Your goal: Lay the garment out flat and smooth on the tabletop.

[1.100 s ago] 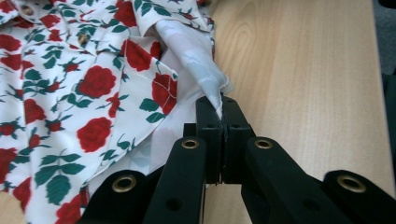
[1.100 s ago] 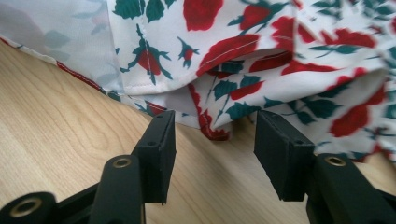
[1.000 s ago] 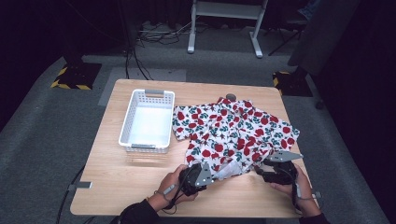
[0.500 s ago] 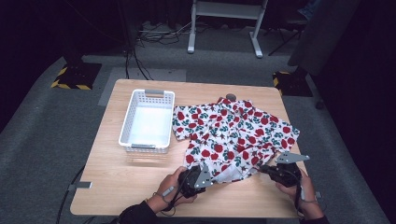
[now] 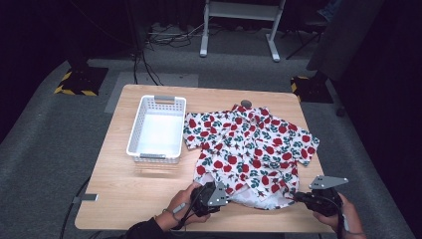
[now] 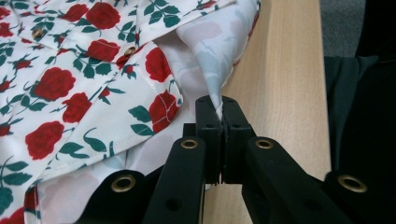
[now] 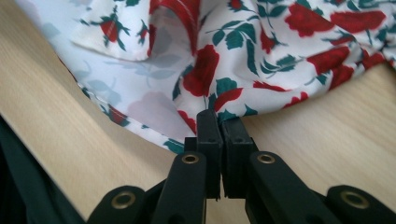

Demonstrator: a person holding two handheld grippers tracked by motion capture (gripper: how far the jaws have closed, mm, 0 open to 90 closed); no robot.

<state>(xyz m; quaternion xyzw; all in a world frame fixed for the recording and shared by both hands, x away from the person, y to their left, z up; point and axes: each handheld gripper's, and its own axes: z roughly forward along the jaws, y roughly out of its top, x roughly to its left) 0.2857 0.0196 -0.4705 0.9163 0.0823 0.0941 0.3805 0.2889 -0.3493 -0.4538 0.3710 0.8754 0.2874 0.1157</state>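
A white shirt with red roses and green leaves (image 5: 249, 144) lies spread on the right half of the wooden table (image 5: 124, 199). At its near hem, my left gripper (image 5: 225, 192) is shut on a fold of the shirt's pale inner side (image 6: 205, 60), with the cloth rising out of the jaw tips (image 6: 221, 105). Farther right along the same hem, my right gripper (image 5: 297, 197) is shut on the shirt's edge (image 7: 205, 88), where the printed cloth meets the jaw tips (image 7: 220, 119). Both grippers sit near the table's front edge.
An empty white plastic basket (image 5: 157, 129) stands to the left of the shirt. A small dark round thing (image 5: 246, 103) lies at the shirt's collar. Bare wood shows in front of the basket. Grey carpet and cables surround the table.
My right gripper has moved right and toward the table's front edge, drawing the shirt's hem with it. The left gripper has stayed where it was.
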